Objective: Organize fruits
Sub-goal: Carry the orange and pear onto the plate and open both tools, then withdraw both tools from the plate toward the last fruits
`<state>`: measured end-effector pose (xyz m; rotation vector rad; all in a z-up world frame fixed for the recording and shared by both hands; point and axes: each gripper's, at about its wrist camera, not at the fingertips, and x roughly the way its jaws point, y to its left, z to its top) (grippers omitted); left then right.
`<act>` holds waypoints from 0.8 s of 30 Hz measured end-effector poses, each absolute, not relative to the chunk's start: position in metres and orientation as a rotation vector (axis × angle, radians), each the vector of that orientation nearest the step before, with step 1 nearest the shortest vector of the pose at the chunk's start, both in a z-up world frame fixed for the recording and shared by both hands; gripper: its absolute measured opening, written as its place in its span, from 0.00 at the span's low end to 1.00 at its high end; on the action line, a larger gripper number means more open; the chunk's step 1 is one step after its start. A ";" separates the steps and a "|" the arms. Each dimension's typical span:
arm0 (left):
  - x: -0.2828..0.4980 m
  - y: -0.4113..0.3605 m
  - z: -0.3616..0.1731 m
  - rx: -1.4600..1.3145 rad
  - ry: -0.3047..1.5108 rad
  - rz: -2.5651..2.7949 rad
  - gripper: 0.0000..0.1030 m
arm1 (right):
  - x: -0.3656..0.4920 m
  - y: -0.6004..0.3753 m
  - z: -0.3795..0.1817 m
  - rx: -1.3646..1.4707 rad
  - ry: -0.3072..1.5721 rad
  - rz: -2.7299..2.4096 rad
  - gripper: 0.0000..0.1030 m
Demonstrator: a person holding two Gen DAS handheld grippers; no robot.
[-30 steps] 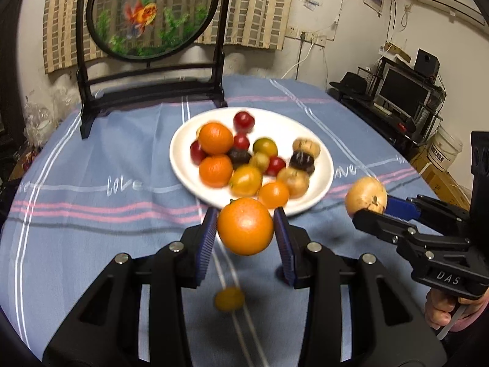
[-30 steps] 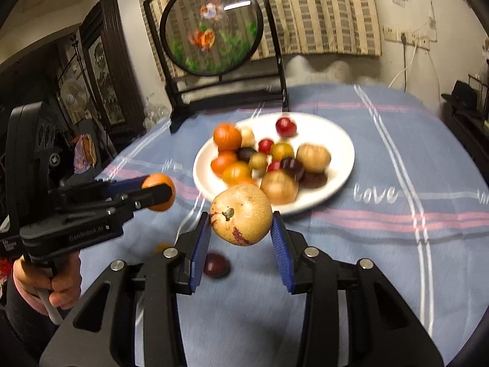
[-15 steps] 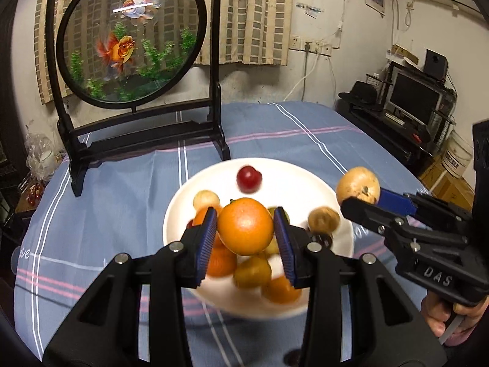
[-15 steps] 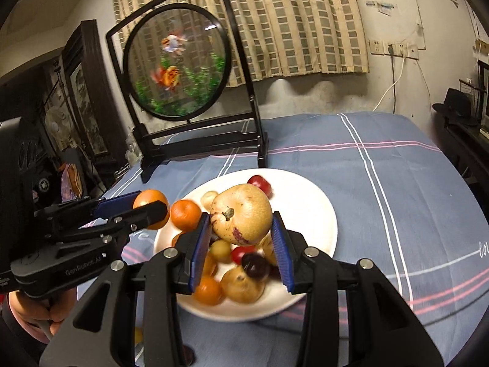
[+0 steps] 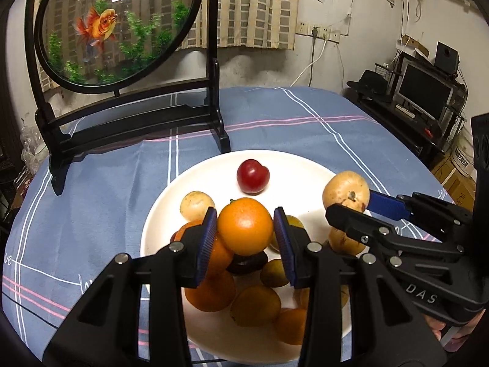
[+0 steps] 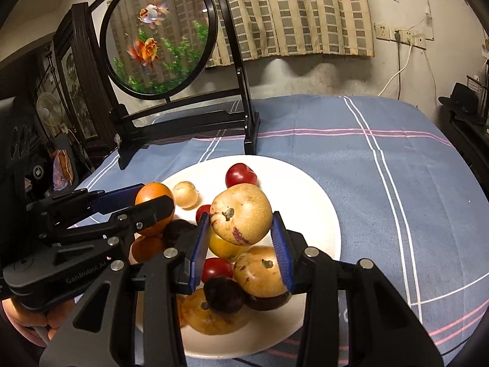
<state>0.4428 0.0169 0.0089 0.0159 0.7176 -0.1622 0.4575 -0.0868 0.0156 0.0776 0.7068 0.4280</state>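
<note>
Orange [image 5: 245,226]: held above the near-left part of the white plate [image 5: 305,165], clamped between the blue pads of the left gripper [image 5: 246,238]. Round, firm, with a dimpled skin that should give fair purchase; judged light to moderate in weight. The pads bear on its widest line, left and right. That is the proper place, since a hold nearer top or bottom would likely let it squirt out.

Yellow-brown apple-like fruit [image 6: 241,214]: clamped in the right gripper [image 6: 241,244], above the middle of the plate, stem end toward the camera. Skin looks smooth and marked with purple streaks; judged firm but prone to bruising, so it should be set down rather than dropped.

Plate contents: a pile of oranges, small red and dark fruits and further yellow-brown ones fills the near half. A red plum-like fruit [image 5: 253,176] lies alone toward the far side, where bare plate remains. A rounded pile offers poor seating, so anything released on it may roll.

Surroundings: blue striped tablecloth [image 5: 275,116]; a round goldfish screen [image 5: 116,24] on a black stand at the far left.

Change noted: a second ago both grippers were short of the plate, over the cloth, with loose fruit below. Both are now over the plate, grips unaltered.
</note>
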 end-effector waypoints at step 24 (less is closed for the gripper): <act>0.443 0.012 0.011 0.072 0.677 -0.069 0.72 | 0.474 -0.089 -0.001 0.055 0.760 0.396 0.40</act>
